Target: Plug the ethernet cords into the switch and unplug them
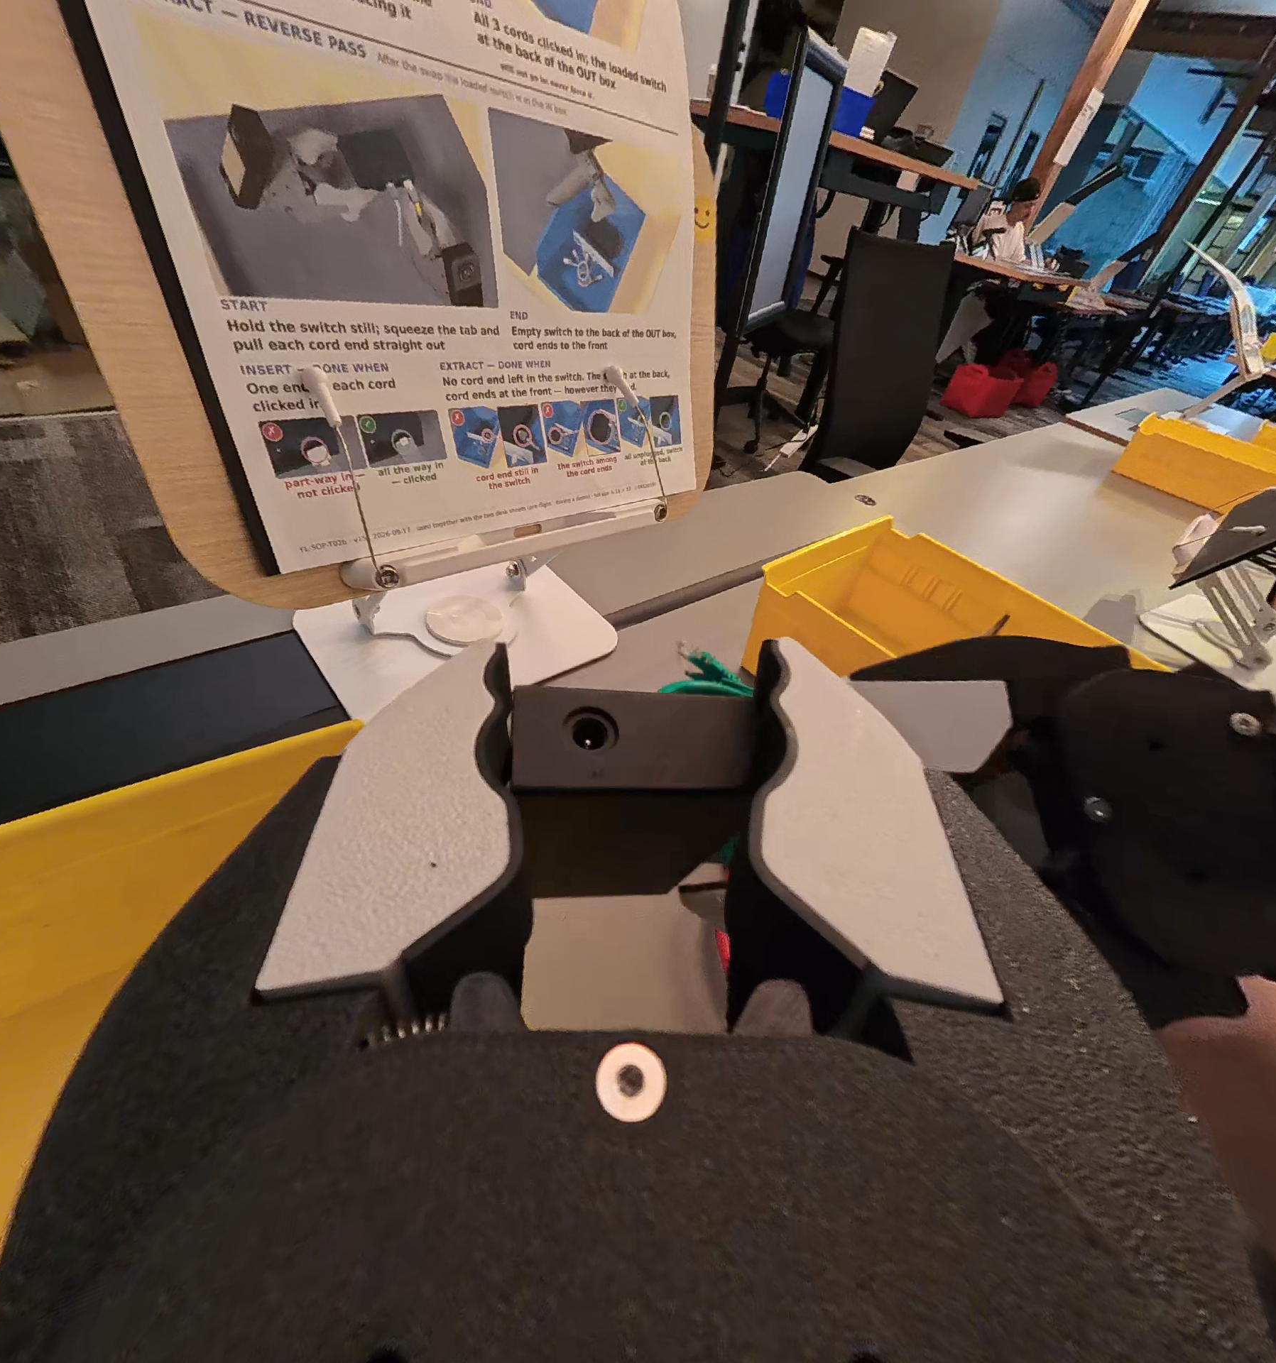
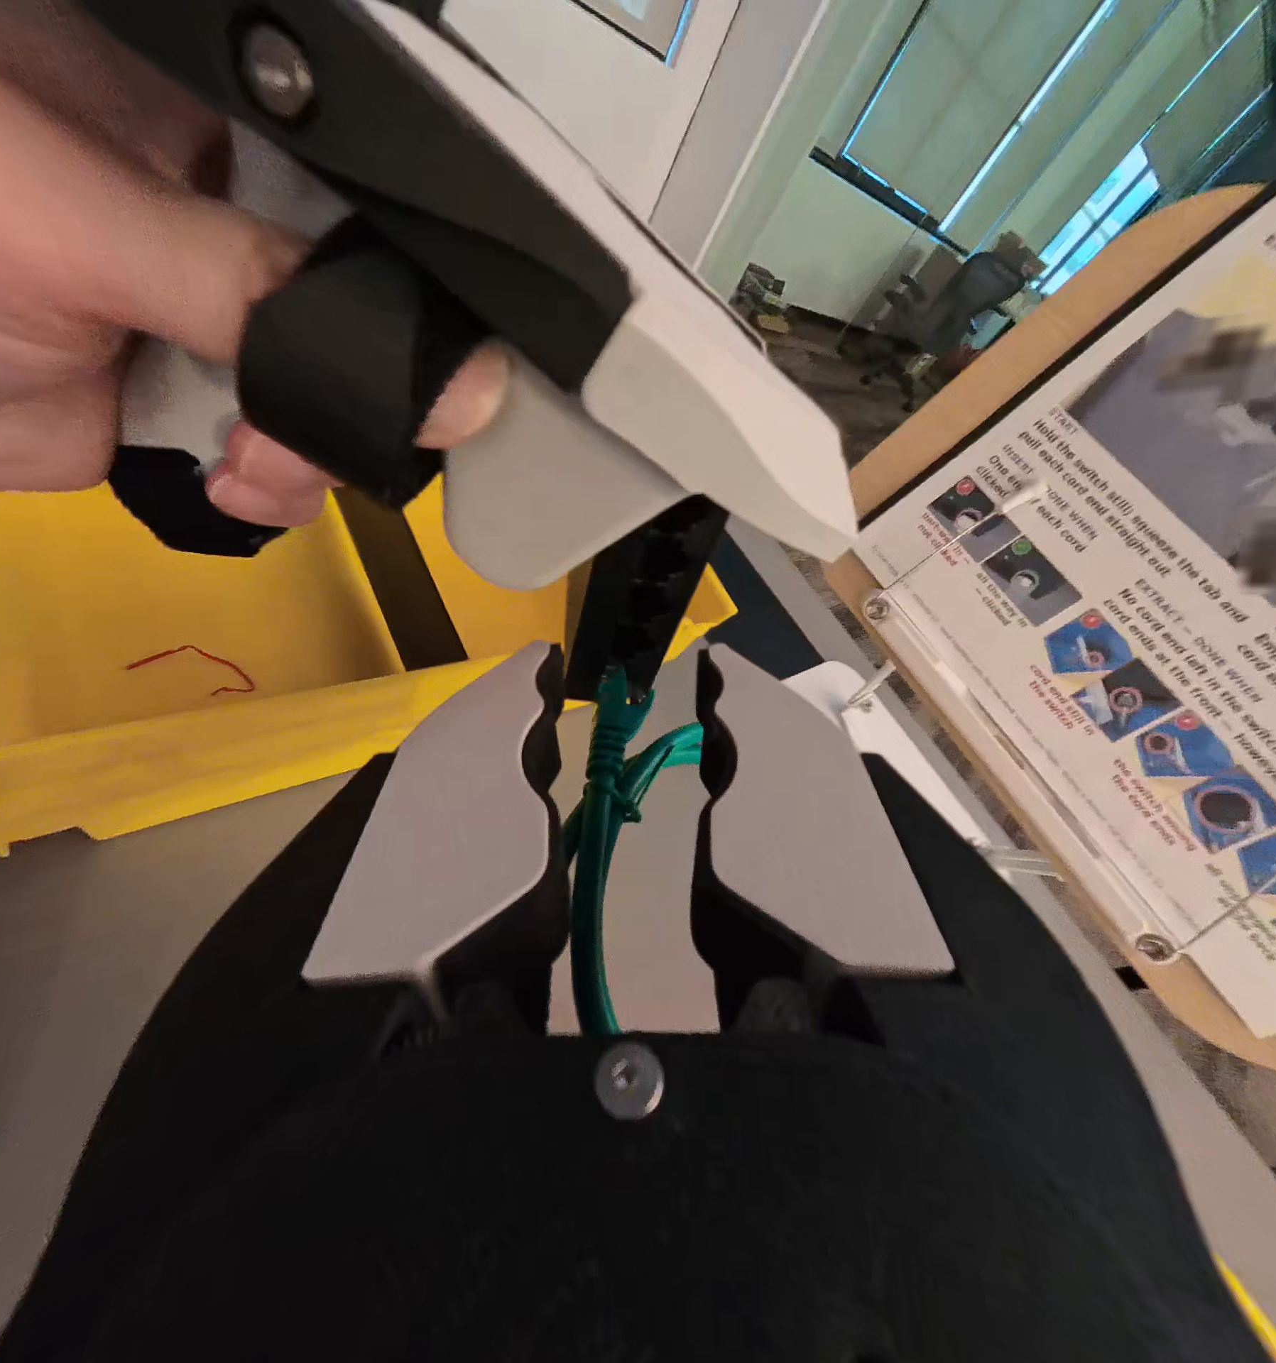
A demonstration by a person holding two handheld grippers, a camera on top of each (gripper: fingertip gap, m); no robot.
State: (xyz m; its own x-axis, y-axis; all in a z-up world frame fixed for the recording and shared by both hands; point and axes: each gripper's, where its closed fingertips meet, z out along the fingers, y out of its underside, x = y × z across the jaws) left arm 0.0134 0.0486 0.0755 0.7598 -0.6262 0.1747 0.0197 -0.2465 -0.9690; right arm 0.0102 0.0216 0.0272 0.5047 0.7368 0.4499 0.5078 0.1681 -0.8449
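The left gripper (image 1: pixel 631 730) is clamped on the black rectangular plastic switch (image 1: pixel 631 745). The right gripper (image 2: pixel 627 689) stands open around the green ethernet cord (image 2: pixel 601 804), whose connector sits in the switch's end port, above the grey table (image 2: pixel 103 959).

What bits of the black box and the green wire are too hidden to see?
- Left wrist view: the switch shows only its back; its ports face away, and the left gripper fingers cover its sides.
- Right wrist view: whether the green cord plug has clicked in is blurred; the left gripper hides the switch's upper ports.
- Right wrist view: the cord's far end runs under the right gripper.
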